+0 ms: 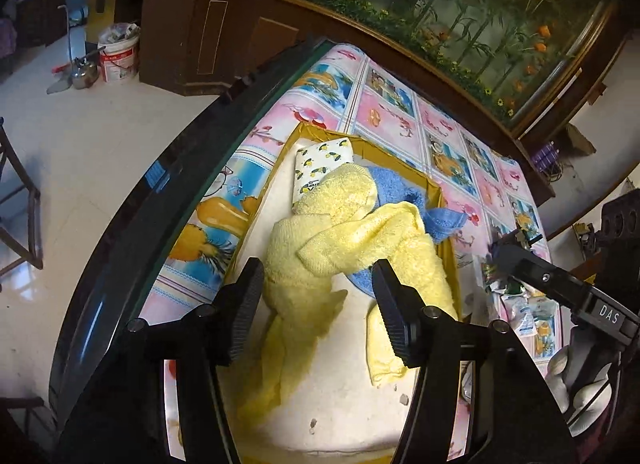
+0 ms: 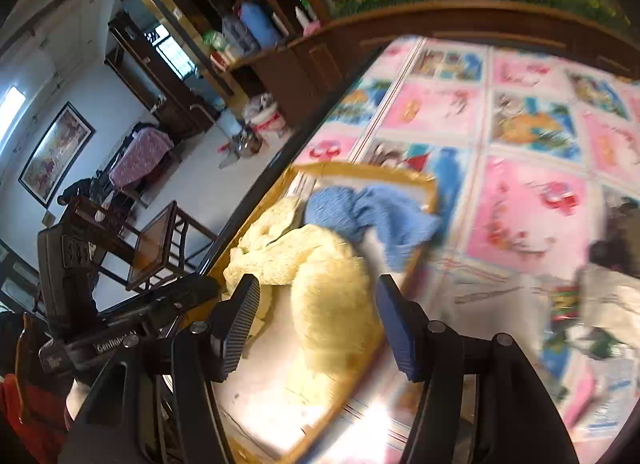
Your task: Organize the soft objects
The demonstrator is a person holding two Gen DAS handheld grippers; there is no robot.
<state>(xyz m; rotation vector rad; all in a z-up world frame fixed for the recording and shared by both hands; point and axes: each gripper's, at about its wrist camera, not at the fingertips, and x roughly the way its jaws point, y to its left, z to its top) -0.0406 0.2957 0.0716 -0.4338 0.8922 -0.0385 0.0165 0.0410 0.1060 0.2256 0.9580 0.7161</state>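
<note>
A cardboard box (image 1: 304,136) with a white bottom stands on the table. In it lie a crumpled yellow towel (image 1: 340,236), a blue towel (image 1: 396,188) behind it and a lemon-print tissue pack (image 1: 320,164) at the far end. My left gripper (image 1: 316,312) is open and empty, just above the yellow towel. In the right wrist view the box (image 2: 416,180) holds the yellow towel (image 2: 320,276) and blue towel (image 2: 368,212). My right gripper (image 2: 316,324) is open and empty over the yellow towel. It also shows in the left wrist view (image 1: 504,252) at the right.
The table has a cartoon-print cloth (image 1: 400,112) under glass with a dark rim (image 1: 192,152). Several small packets (image 1: 524,312) lie right of the box, also in the right wrist view (image 2: 580,316). A wooden cabinet (image 1: 240,36) and a chair (image 2: 160,248) stand nearby.
</note>
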